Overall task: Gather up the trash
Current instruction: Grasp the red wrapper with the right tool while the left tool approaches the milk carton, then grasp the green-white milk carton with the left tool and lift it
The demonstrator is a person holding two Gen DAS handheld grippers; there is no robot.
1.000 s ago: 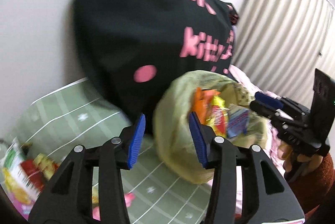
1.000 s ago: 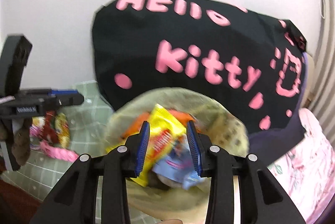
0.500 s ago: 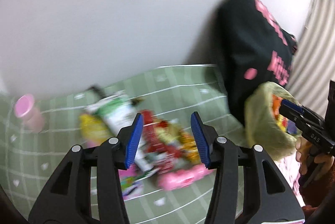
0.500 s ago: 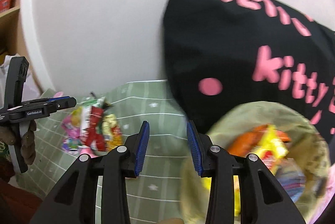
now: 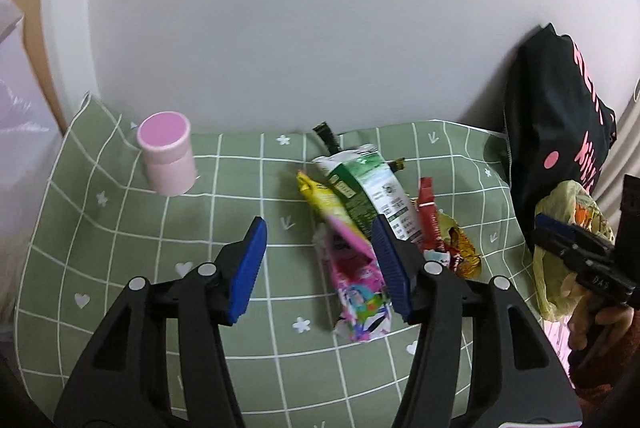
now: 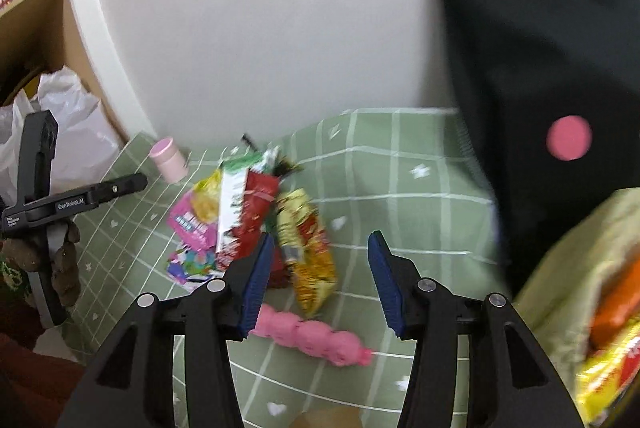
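Several wrappers left on green cloth; trash bag part-filled. I have left gripper, right gripper jaws just opening, wide, empty.

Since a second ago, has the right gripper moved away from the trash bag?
Yes. The right gripper, then over the yellow-green trash bag, has swung left toward the wrapper pile on the green checked cloth; the bag now sits at the right edge. Its empty jaws have just been opening.

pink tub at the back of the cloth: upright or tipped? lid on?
Upright, lid on. The pink tub stands on its base on the green cloth, its flat pink lid on top.
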